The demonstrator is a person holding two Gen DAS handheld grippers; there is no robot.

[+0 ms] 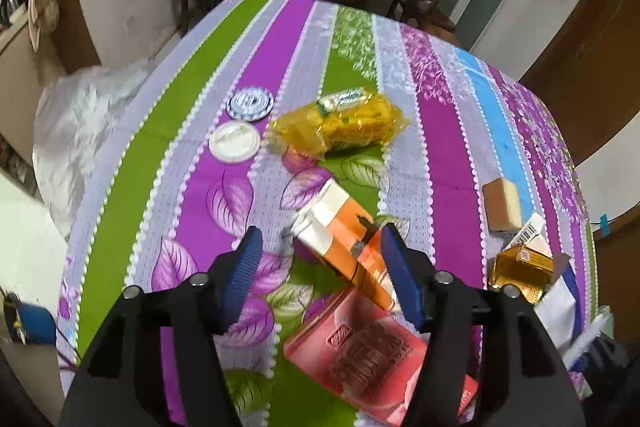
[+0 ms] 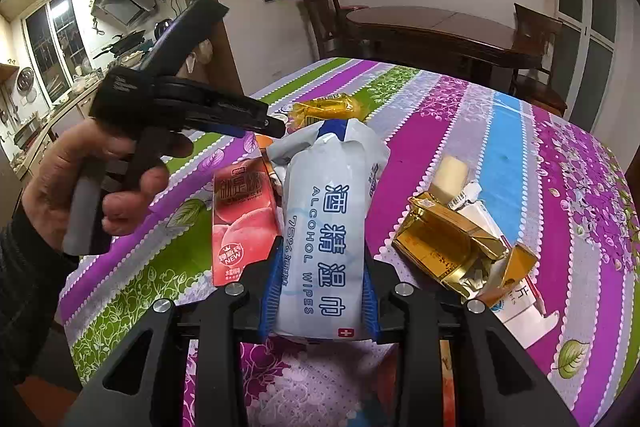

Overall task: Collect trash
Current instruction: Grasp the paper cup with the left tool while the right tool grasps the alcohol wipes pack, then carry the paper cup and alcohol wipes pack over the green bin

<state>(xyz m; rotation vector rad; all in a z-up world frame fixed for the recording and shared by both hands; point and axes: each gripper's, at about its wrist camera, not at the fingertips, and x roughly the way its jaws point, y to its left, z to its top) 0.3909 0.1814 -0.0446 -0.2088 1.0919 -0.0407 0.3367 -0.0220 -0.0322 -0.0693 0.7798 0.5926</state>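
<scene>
Tongs first: your right tongs [image 2: 320, 291] are clamped on a white alcohol wipes pack [image 2: 326, 227], its blue pads pressing both sides of the pack, which stands lengthwise between them and sticks out ahead over the table [image 2: 520, 131]. Your left tongs [image 1: 320, 267] stand apart above the striped cloth, nothing pinched; an orange and white carton [image 1: 344, 247] lies tilted just beside the right-hand pad, though you cannot tell whether it touches. Under that carton's near end lies a pink peach box [image 1: 376, 351]. Farther off sit a yellow wrapper [image 1: 340, 125] and two round lids, one blue-patterned [image 1: 250, 103], one white [image 1: 234, 143], just beside each other. On the right of the cloth rest a tan block [image 1: 502, 203] and a torn gold carton [image 1: 520, 269]. In the right wrist view your left hand [image 2: 92, 179] grips its black handle above the pink box
</scene>
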